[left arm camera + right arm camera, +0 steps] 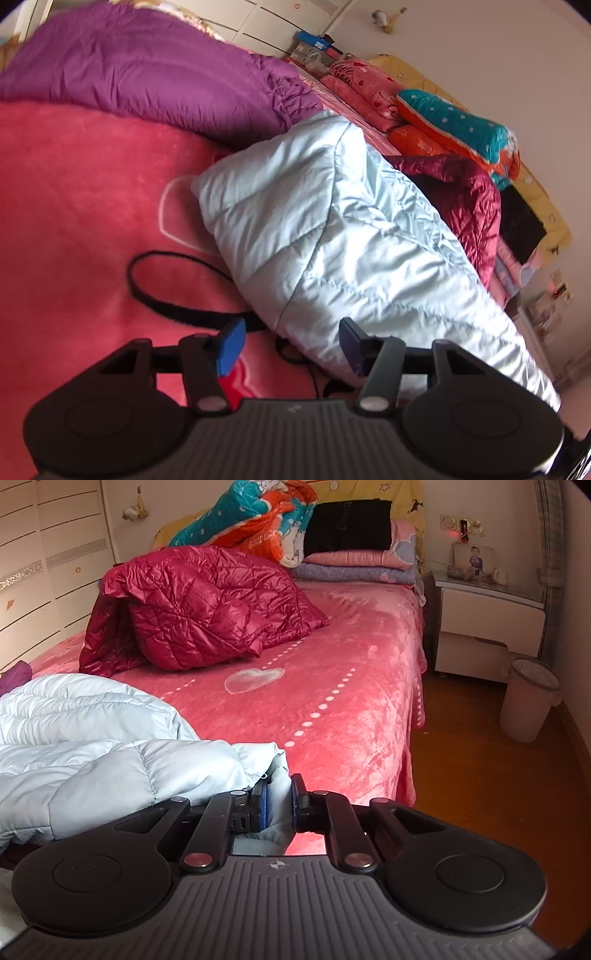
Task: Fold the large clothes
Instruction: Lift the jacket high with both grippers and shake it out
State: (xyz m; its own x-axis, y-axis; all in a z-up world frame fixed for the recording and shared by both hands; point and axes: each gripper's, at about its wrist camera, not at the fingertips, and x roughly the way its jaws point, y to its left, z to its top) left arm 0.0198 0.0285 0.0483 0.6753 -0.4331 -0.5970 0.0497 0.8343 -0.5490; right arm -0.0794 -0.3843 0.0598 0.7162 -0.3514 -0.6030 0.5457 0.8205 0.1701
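Fabric of the pale blue padded jacket (110,760) is pinched between the closed pads of the right gripper (279,801), at the near edge of the pink bedspread (332,686). Its lower end is cut off behind the gripper body. The left gripper (291,347) hovers with jaws apart, nothing between them; the jacket (332,236) lies folded beyond, hiding part of a crimson quilted coat (469,192)

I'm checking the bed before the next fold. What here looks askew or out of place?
The red quilted jacket sits crumpled in a heap mid-bed rather than flat or folded. The pale blue jacket lies bunched, one edge pinched in the right tool. Nothing looks spilled or damaged.
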